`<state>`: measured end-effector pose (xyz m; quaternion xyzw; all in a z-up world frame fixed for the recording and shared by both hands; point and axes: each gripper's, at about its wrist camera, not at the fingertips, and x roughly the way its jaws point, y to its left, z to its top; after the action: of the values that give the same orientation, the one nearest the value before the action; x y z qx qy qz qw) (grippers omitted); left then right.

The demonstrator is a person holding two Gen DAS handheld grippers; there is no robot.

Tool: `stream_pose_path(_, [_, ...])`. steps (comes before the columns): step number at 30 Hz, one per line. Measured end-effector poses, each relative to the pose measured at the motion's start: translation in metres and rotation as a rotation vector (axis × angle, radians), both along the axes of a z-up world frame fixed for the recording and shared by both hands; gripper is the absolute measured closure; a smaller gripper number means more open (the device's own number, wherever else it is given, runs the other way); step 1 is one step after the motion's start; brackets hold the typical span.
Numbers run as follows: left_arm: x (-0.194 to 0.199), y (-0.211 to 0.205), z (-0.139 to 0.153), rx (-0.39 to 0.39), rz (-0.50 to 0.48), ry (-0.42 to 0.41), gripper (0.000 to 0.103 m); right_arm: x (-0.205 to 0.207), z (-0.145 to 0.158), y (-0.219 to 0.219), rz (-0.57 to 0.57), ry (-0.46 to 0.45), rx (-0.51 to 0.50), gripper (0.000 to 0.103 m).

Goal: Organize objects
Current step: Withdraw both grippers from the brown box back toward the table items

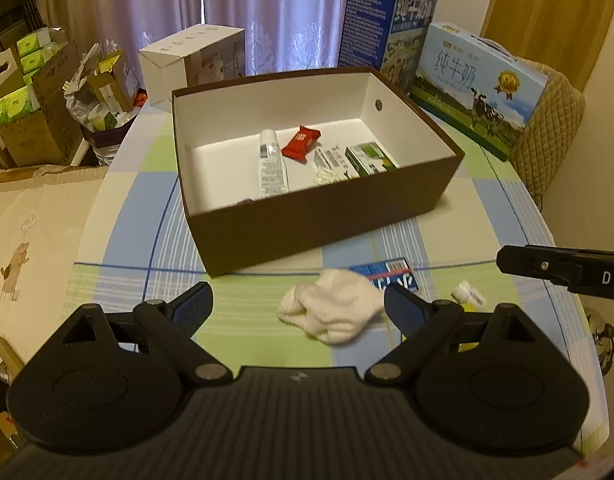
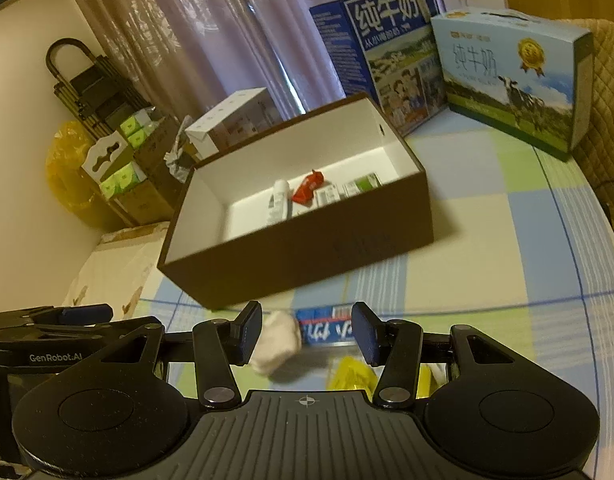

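A brown box [image 1: 331,224] with a white inside stands on the checked tablecloth. In it lie a white tube [image 1: 272,164], a red packet [image 1: 301,143], a barcoded packet [image 1: 331,159] and a green carton [image 1: 370,159]. In front of the box lie a crumpled white cloth [image 1: 331,312], a blue packet [image 1: 387,274] and a small yellow-and-white item [image 1: 469,296]. My left gripper [image 1: 299,296] hovers open over the cloth, holding nothing. My right gripper [image 2: 307,320] stands partly open above the cloth [image 2: 277,344], the blue packet [image 2: 327,328] and a yellow packet [image 2: 353,376], gripping none of them.
Two milk cartons [image 1: 387,24] [image 1: 475,84] stand behind the box, and a white carton [image 1: 195,56] at the back left. Cardboard boxes with green tissue packs [image 1: 23,92] crowd the floor at left. A quilted chair back [image 1: 551,132] is at the right table edge.
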<state>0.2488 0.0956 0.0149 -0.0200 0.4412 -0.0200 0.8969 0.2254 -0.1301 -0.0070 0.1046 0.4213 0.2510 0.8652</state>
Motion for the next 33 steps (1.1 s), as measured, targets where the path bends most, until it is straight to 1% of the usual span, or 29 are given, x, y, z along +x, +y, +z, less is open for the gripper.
stream_pose_path(8, [-0.017, -0.009, -0.009, -0.005, -0.008, 0.025, 0.012, -0.020, -0.006, -0.018, -0.019, 0.024, -0.004, 0.056])
stream_pose_path(21, [-0.037, -0.022, -0.032, 0.003, -0.020, 0.093, 0.012, -0.046, -0.028, -0.039, -0.033, 0.101, -0.037, 0.056])
stream_pose_path(33, [-0.042, -0.035, -0.045, 0.017, -0.034, 0.127, 0.012, -0.052, -0.048, -0.048, -0.029, 0.160, -0.077, 0.056])
